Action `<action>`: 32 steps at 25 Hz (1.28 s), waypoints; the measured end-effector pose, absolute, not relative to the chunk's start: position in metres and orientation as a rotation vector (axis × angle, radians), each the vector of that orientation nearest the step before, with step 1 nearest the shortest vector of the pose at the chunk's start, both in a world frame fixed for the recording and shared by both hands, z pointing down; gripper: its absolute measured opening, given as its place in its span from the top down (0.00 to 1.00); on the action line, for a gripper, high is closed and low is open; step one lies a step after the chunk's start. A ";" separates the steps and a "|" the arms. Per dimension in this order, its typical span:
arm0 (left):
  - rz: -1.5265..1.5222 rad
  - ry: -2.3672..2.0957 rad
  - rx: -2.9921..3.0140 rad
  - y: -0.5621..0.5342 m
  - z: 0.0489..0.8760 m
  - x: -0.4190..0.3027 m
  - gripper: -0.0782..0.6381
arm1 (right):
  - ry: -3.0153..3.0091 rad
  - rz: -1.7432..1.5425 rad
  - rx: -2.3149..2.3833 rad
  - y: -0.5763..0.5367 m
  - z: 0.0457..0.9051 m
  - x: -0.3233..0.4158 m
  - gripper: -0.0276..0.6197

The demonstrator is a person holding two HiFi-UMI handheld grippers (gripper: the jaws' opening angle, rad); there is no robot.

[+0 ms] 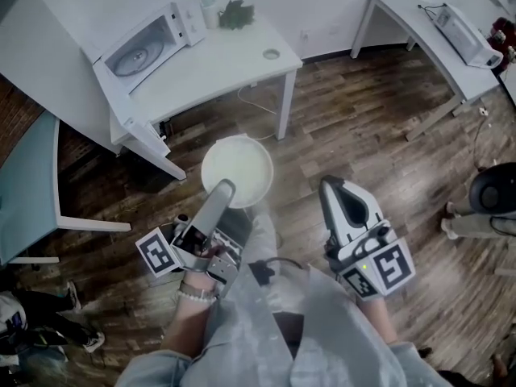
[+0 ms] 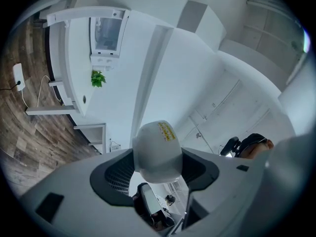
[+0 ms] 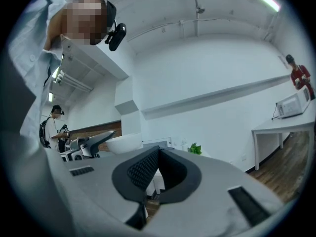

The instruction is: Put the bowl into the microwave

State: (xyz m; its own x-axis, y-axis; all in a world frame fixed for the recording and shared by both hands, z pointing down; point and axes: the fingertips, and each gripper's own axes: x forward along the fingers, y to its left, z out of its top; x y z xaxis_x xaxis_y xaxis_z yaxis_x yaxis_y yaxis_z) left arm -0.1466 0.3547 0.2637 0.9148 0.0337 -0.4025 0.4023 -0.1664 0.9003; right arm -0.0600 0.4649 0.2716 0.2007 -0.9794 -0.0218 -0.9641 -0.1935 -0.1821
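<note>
A white bowl (image 1: 236,172) hangs in the air above the wooden floor, with my left gripper (image 1: 219,193) shut on its near rim. In the left gripper view the bowl (image 2: 157,149) fills the space between the jaws, its underside with a yellow sticker facing the camera. The white microwave (image 1: 149,43) stands on a white table (image 1: 234,67) ahead to the left, its door (image 1: 52,18) swung wide open and the turntable showing. My right gripper (image 1: 332,185) is held beside the bowl on the right, shut and empty, its jaws (image 3: 158,151) pressed together.
On the table stand a small green plant (image 1: 236,13), a bottle (image 1: 210,8) and a small round dish (image 1: 271,54). A second table (image 1: 419,31) with another microwave (image 1: 468,35) is at the far right. A person's feet (image 1: 463,220) are to the right, and a teal surface (image 1: 28,184) is at the left.
</note>
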 end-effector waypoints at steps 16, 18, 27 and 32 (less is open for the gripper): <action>-0.284 0.344 1.698 0.264 0.274 -0.035 0.52 | 1.897 -0.218 -2.325 0.361 0.277 0.047 0.96; -0.280 0.345 1.701 0.249 0.273 -0.020 0.52 | 1.901 -0.225 -2.322 0.344 0.277 0.062 0.96; -0.293 0.324 1.738 0.177 0.268 0.032 0.52 | 1.955 -0.245 -2.275 0.262 0.275 0.118 0.96; -0.318 0.290 1.748 0.145 0.273 0.041 0.52 | 2.008 -0.258 -2.242 0.224 0.280 0.132 0.96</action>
State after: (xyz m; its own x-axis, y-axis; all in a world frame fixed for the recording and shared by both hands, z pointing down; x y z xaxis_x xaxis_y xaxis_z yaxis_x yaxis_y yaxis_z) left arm 0.0411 0.1447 0.2729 0.9297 0.0203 -0.3677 0.3643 -0.1956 0.9105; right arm 0.1322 0.2236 0.2799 0.1049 -0.9934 0.0464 -0.9728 -0.1122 -0.2026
